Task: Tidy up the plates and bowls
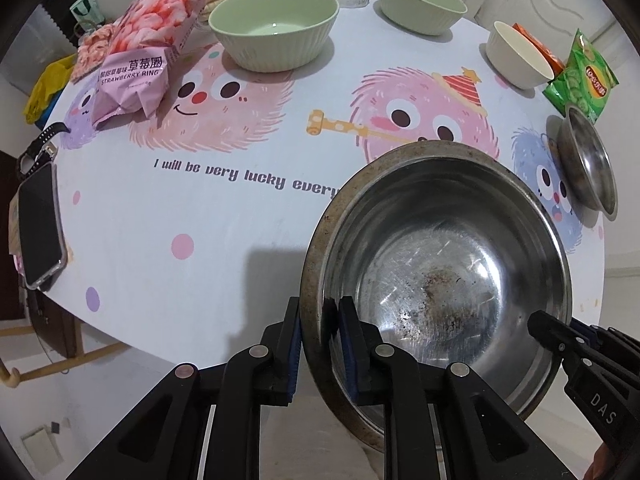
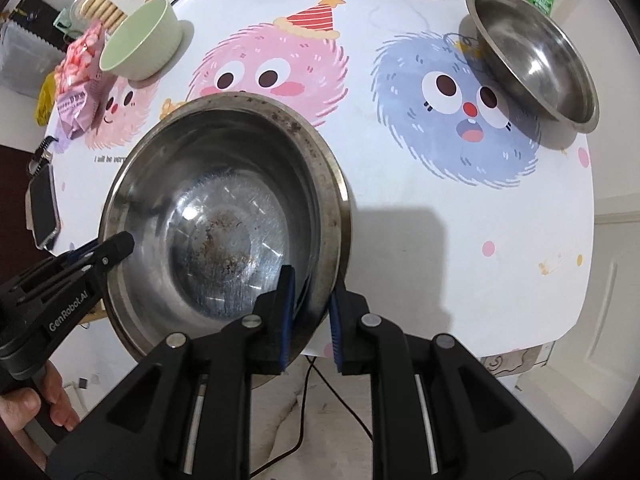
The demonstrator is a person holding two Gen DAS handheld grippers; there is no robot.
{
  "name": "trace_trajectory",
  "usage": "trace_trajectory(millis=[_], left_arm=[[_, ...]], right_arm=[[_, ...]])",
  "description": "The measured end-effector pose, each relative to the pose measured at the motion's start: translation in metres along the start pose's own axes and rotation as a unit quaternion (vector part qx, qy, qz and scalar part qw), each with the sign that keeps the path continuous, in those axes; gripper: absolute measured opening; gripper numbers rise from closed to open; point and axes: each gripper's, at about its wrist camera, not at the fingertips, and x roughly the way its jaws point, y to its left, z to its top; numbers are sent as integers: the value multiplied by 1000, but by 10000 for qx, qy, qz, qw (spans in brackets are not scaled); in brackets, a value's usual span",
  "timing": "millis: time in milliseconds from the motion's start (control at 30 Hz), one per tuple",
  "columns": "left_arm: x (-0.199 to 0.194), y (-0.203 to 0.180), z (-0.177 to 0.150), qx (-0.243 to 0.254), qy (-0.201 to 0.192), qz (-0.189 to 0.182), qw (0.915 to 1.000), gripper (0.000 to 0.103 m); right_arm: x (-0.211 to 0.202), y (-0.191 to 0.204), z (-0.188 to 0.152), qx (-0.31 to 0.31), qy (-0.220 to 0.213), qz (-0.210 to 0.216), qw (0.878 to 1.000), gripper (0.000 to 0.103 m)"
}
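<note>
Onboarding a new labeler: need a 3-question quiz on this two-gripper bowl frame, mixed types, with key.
1. True or false: the left gripper and the right gripper each clamp the rim of the large steel bowl, on opposite sides.
2. Multiple choice: the small steel bowl is A) nested in the large one, B) apart on the table, tilted beside the green chip bag, C) upside down.
3. Fill in: the number of green ribbed bowls on the tablecloth is ___.

Key: 1 true; 2 B; 3 two.
</note>
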Motion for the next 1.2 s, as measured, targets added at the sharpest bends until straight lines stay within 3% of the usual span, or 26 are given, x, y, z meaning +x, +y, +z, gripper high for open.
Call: trace_trajectory(millis=[233, 367, 467, 567, 600, 733, 867, 1000, 1200], left_arm=[[3, -1, -1, 32, -3, 18, 10000, 19], [5, -3, -5, 53, 15, 46, 10000, 22], [5, -2, -7, 21, 12, 53, 10000, 27], [3, 3, -7, -60, -26, -5, 10000, 44], [2, 4, -7, -77, -54, -7, 10000, 56], [-8, 11, -6, -159, -237, -8, 9996, 82], [-19, 14, -3, -174, -429, -6, 9989, 83], [-34, 5, 6, 49, -718, 164, 9973, 88], [-53, -35, 29, 491, -952, -53, 9942, 89]], right_arm=[[2, 8, 0, -165, 1, -246, 9996, 20], [0, 7, 1, -178, -23, -276, 9995, 33], [-4, 7, -1, -202, -74, -260, 9994, 35], [-6, 8, -1, -229, -125, -298, 9992, 37], [-7, 7, -1, -219, -136, -298, 9992, 38], [-12, 2, -2, -152, -218, -325, 9991, 47], [-22, -6, 0, 11, -335, -243, 9991, 59], [-32, -21, 3, 211, -459, -43, 9987, 59], [-51, -58, 9, 662, -674, 62, 9955, 59]])
